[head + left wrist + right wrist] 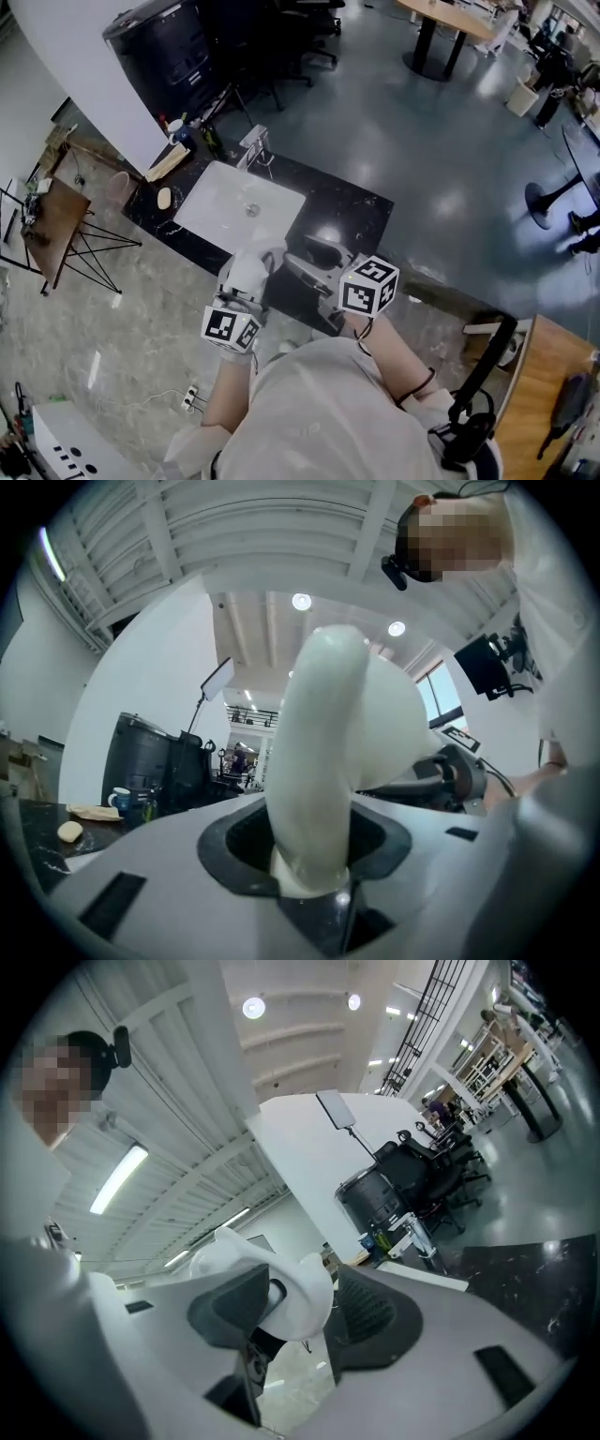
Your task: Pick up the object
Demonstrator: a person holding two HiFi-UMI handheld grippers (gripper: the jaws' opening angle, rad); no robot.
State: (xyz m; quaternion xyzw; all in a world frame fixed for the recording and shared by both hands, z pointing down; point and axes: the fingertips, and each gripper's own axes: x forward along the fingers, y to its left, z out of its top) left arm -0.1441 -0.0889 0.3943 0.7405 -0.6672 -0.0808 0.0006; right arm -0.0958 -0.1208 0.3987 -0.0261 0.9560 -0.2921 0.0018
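Observation:
The object [249,270] is white and smooth, with a rounded body and a thick curved handle-like part [323,742]. I hold it in the air in front of my chest, above the near edge of the counter. My left gripper [246,283] is shut on the curved part, which rises straight from between its jaws [309,860]. My right gripper [298,262] comes in from the right. In the right gripper view the white object [298,1290] sits between the two dark pads [370,1312], with the jaws wide. No squeeze on it shows there.
Below lies a black marble counter [347,211] with a white sink [220,202] and a faucet [255,145]. Bottles [187,131] and a bread-like lump [165,198] stand at its left end. A black bin [164,47], a wooden stand [52,230] and a wooden desk [553,375] surround it.

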